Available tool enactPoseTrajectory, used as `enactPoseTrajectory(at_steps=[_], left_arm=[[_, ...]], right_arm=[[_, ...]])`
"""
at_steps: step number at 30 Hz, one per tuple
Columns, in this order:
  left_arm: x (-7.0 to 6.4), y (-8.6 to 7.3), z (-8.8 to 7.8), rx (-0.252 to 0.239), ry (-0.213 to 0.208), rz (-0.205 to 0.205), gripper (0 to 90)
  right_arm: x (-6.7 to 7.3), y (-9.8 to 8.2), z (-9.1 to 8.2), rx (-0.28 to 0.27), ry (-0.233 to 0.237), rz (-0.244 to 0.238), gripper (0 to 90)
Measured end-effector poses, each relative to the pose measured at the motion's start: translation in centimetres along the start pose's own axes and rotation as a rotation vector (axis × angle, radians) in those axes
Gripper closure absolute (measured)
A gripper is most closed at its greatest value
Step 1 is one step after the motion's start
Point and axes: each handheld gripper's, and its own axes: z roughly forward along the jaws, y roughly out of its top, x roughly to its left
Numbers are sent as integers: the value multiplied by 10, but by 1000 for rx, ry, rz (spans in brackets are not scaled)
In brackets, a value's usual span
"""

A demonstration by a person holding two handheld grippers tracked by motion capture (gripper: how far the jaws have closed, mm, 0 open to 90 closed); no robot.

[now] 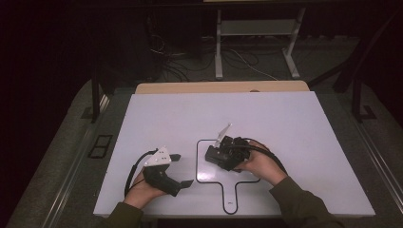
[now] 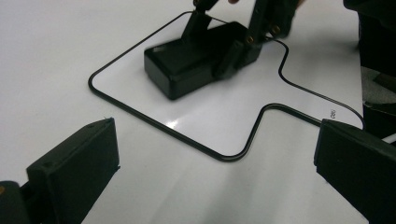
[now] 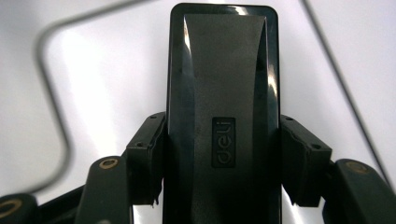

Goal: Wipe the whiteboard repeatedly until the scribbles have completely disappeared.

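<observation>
1. The right tongs (image 1: pixel 212 153) are clamped on the glossy black rectangular plastic box (image 2: pixel 196 58), one pad pressing each long side. In the right gripper view the pads sit near the box's (image 3: pixel 223 112) near end, not its middle. The far end could sag or swing if lifted, because the weight hangs well ahead of the grip.

2. The box's sides look smooth and shiny. It may slide out between the pads if the hand tilts or jerks, since nothing but pressure holds it.

3. The box lies on the white tabletop (image 1: pixel 285 123), inside the thin black outline with a narrow stem (image 1: pixel 228 183) drawn on it. If it is meant to end there, dragging rather than lifting could push it over the line or skew it.

4. The left tongs (image 1: pixel 178 169) stand wide open with nothing between them, resting on the tabletop just left of the outline. Their jaws point toward the box, so a sideways move of the right hand (image 1: pixel 259 164) could knock the two tools together.

5. The right tool's trailing cable (image 1: pixel 268 153) loops over the hand and could snag.
</observation>
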Motion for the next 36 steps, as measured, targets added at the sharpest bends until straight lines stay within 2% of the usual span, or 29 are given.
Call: enactPoseTrajectory(at_steps=[2, 3, 5, 7, 8, 12, 17, 20, 21, 23, 25, 28, 29, 30, 33, 36], left_arm=[[0, 0, 0, 3, 0, 3, 0], [0, 0, 0, 3, 0, 1, 0], [0, 0, 0, -1, 1, 0, 0], [0, 0, 0, 0, 1, 0, 0], [0, 0, 0, 0, 0, 2, 0], [0, 0, 0, 0, 3, 0, 0], [0, 0, -1, -2, 4, 0, 0], [0, 0, -1, 2, 5, 6, 0], [0, 0, -1, 4, 6, 7, 0], [0, 0, -1, 7, 8, 7, 0], [1, -1, -1, 1, 8, 4, 0], [2, -1, -1, 4, 7, 1, 0], [2, -1, -1, 5, 7, 0, 0], [2, -1, -1, 5, 8, 0, 0], [2, -1, -1, 6, 8, 0, 0], [2, -1, -1, 6, 7, 1, 0]], right_arm=[[-7, -6, -2, -1, 0, 40, 387], [-11, -9, -3, 3, -16, 42, 387], [-16, -14, -5, 2, -17, 65, 387], [-17, -17, -6, 1, -15, 74, 387], [-17, -17, -6, 4, -26, 62, 387], [-5, -18, -7, -5, 4, 41, 387], [19, -18, -9, -13, 40, -10, 387], [23, -20, -10, -18, 48, -32, 387], [21, -21, -10, -15, 52, -40, 388], [16, -24, -11, -17, 43, -15, 387], [7, -29, -12, -21, 33, 30, 387], [-6, -37, -14, -21, 13, 71, 387], [-11, -40, -15, -16, -3, 62, 387], [-14, -43, -15, -23, -8, 96, 387], [-19, -47, -17, -27, -5, 123, 387], [-23, -50, -18, -27, -14, 131, 387]])
